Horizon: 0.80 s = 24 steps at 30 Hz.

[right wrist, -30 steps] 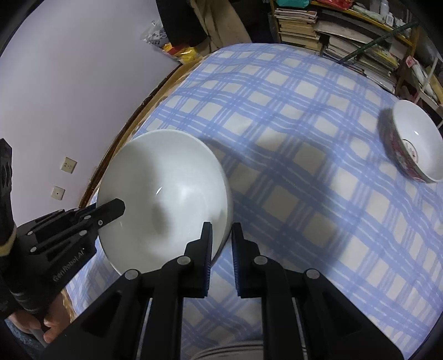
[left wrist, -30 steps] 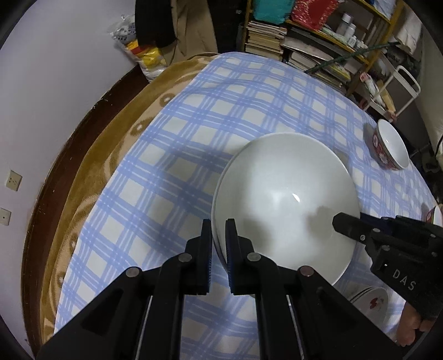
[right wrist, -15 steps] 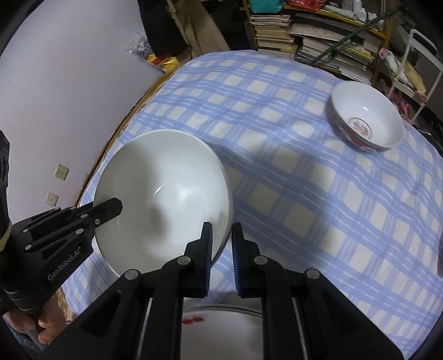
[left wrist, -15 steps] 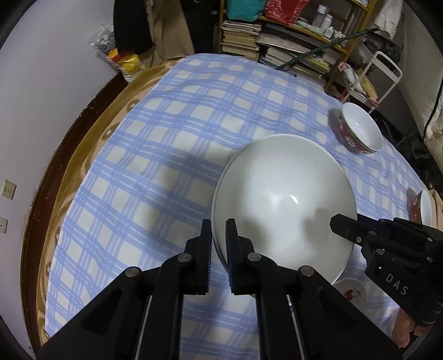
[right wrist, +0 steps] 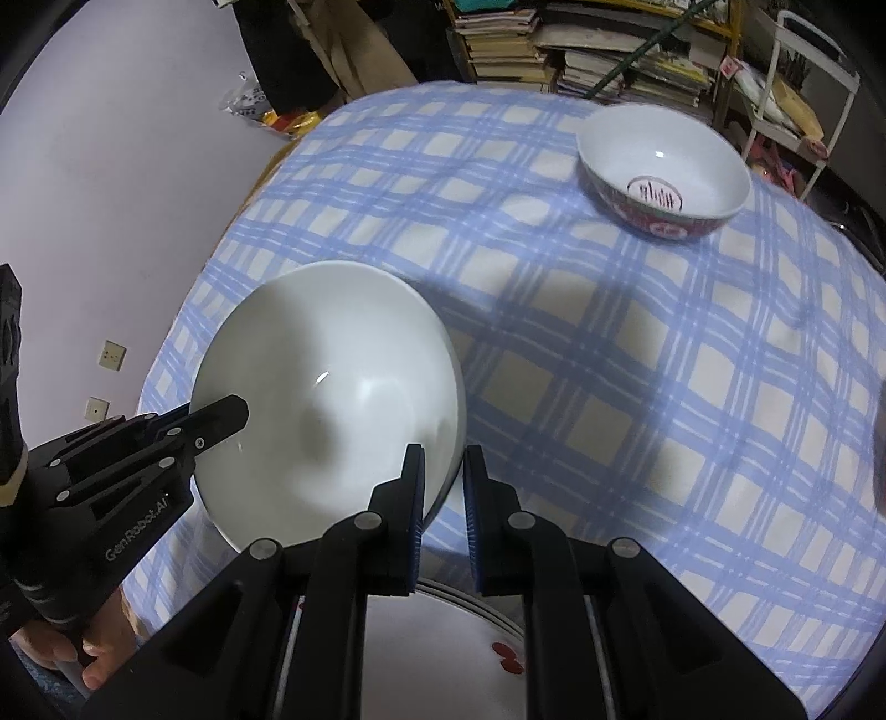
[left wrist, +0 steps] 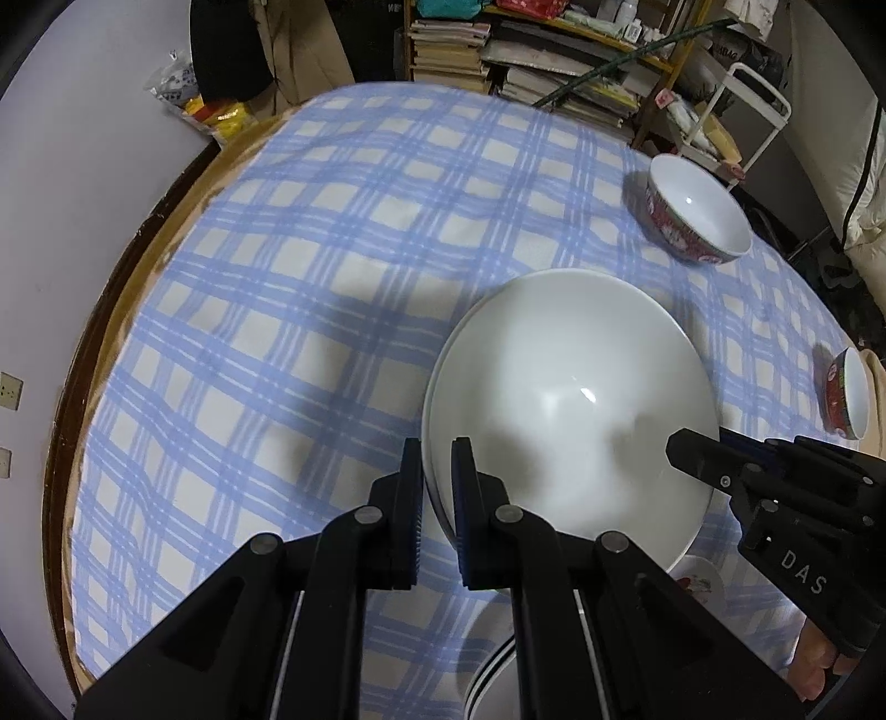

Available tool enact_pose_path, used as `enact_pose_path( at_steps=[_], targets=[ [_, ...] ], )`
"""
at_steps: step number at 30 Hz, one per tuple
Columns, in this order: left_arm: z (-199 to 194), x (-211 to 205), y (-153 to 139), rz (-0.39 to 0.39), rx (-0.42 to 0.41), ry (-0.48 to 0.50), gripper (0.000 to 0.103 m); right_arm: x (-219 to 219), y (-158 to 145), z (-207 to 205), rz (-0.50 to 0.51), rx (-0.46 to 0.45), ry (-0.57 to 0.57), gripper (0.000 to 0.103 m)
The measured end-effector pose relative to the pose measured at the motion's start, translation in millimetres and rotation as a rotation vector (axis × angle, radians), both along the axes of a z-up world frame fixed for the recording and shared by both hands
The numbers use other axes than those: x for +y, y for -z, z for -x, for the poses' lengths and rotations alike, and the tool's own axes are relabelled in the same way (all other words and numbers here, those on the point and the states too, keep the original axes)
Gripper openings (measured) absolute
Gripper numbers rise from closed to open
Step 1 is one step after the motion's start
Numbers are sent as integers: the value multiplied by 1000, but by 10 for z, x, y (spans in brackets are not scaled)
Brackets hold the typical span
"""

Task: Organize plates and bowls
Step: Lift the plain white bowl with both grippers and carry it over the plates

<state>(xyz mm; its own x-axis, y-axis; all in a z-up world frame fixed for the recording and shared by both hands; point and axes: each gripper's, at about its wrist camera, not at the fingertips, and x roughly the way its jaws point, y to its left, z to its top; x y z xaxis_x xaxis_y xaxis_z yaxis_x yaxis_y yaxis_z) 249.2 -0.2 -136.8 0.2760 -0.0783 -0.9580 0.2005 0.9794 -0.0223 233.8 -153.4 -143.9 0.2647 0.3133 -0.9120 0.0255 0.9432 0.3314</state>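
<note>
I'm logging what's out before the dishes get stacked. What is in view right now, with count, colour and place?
large bowl: one, plain white, held above the table by its rim on two opposite sides
patterned bowl: one, white inside, red pattern outside, far right of the table
small bowl: one, red outside, at the table's right edge
plate: at least one, white with red marks, beneath the grippers, mostly hidden
tablecloth: one, blue and white check, covers the table
shelf of books: one, behind the table
left gripper: black, shut on the large bowl's rim
right gripper: black, shut on the opposite rim
hand: one, holding the left gripper
</note>
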Motion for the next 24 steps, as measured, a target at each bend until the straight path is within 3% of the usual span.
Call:
enact_pose_path(
  at_steps=[4,12,16,22,24],
  targets=[
    [10,12,124,-4,14,-2,10,36,114,22,20,3,-23,15],
    [4,3,85,-2,17,7,11,-12,95,20,6,-21,-30,15],
    [22,-36,-59,-47,-29,24,12,-92,-40,18,6,-56,-14,15],
    [-65,-149,-408,-36,-91,36,17,-297,-294,-16,37,-109,7,16],
    [-117,-227,-496,-35,-109,46,18,-389,-366,-36,47,-124,20,25]
  ],
)
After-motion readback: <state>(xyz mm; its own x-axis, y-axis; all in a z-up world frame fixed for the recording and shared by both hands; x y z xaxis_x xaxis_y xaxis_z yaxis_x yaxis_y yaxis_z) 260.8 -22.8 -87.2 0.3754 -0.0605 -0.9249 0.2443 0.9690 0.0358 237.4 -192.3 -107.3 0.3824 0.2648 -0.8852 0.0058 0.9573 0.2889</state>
